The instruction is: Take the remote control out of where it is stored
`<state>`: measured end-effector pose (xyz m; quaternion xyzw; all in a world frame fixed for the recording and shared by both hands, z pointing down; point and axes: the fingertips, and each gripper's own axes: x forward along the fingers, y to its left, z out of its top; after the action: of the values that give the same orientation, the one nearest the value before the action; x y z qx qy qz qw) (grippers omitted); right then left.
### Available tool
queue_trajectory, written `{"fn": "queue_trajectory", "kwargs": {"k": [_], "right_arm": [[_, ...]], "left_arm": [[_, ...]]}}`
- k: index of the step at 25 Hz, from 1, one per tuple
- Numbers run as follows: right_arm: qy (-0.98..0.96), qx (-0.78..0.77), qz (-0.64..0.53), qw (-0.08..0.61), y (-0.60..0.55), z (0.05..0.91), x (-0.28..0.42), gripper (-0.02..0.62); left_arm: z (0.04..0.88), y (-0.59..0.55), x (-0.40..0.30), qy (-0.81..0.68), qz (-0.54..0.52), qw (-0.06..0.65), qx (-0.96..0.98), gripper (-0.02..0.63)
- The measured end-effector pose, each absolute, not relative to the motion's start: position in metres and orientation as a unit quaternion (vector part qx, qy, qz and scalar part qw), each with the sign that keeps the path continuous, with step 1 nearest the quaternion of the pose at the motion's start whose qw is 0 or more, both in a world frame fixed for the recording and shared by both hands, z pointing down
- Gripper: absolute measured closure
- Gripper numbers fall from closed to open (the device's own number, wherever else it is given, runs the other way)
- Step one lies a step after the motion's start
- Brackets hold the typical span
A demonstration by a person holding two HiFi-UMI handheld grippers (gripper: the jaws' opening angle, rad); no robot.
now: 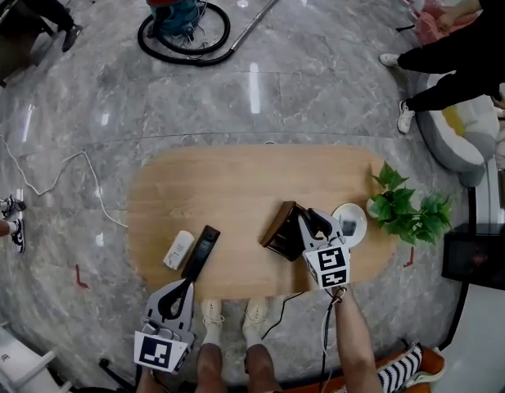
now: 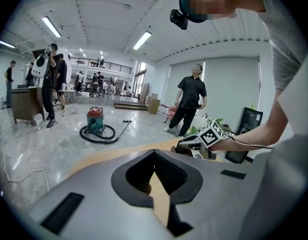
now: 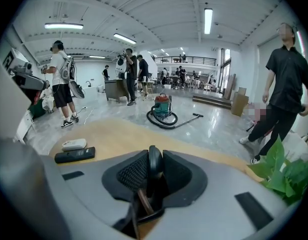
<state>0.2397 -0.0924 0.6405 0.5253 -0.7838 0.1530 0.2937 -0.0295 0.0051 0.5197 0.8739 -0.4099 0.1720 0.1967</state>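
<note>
Jaws of right gripper [image 1: 308, 218] clamp remote control [image 3: 154, 166]; left gripper [image 2: 154, 155] jaws pressed together, empty.

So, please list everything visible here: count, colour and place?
table: one, light wood, centre
white remote: one, table's left part
black remote: one, beside white remote
holder: one, dark brown, table's right part
slim black item: one, probably a remote, upright in holder
dish: one, white, right of holder
plant: one, green, table's right end
vacuum cleaner: one, red and teal, floor beyond table
people: several, around hall
left gripper: grey, shut, empty, table's near edge
right gripper: grey, shut on slim black item
</note>
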Motion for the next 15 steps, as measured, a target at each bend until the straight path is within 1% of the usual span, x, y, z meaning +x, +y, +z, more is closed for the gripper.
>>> {"fn": "queue_trajectory", "kwargs": {"k": [6, 15], "right_arm": [[-0.784, 0.526, 0.148, 0.295, -0.091, 0.629, 0.240, 0.500], [-0.787, 0.525, 0.137, 0.292, -0.090, 0.598, 0.242, 0.502]], "left_arm": [[0.514, 0.008, -0.038, -0.422, 0.181, 0.197, 0.866, 0.600], [0.488, 0.009, -0.036, -0.421, 0.161, 0.181, 0.874, 0.600]]}}
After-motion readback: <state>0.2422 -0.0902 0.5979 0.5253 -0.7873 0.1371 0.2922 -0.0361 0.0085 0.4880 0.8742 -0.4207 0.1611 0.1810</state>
